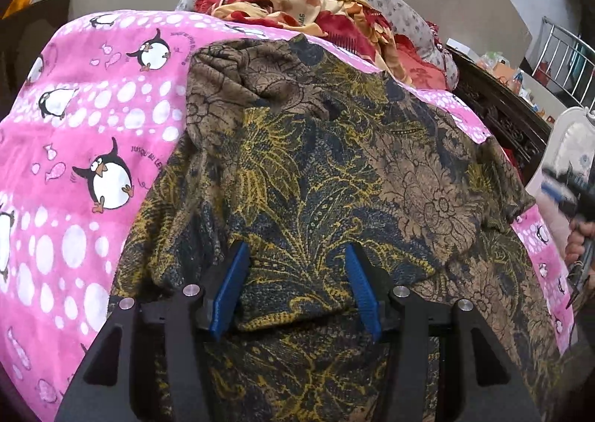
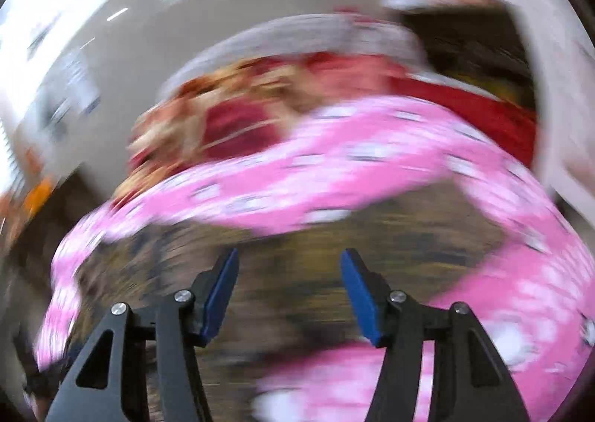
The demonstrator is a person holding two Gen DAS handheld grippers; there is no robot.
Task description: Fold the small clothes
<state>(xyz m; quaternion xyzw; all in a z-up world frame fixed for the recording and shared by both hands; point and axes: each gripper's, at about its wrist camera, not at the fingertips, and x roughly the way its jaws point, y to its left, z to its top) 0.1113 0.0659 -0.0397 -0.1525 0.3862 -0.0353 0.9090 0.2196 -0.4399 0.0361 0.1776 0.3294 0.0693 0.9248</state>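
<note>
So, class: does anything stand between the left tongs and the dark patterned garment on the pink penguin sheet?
Nothing visible does. The left tongs sit right at the patterned garment, with its cloth bunched between the blue pads.

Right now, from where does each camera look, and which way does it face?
Left wrist: sits behind the left tool, facing forward and down at the brown patterned garment on the pink penguin sheet; a fold lies between its blue pads, and a hand shows at the right edge.
Right wrist: sits behind the right tool, facing the same bed; very blurred, pads apart, nothing between them.
Shared: garment, pink sheet, and the red floral bedding behind.
</note>
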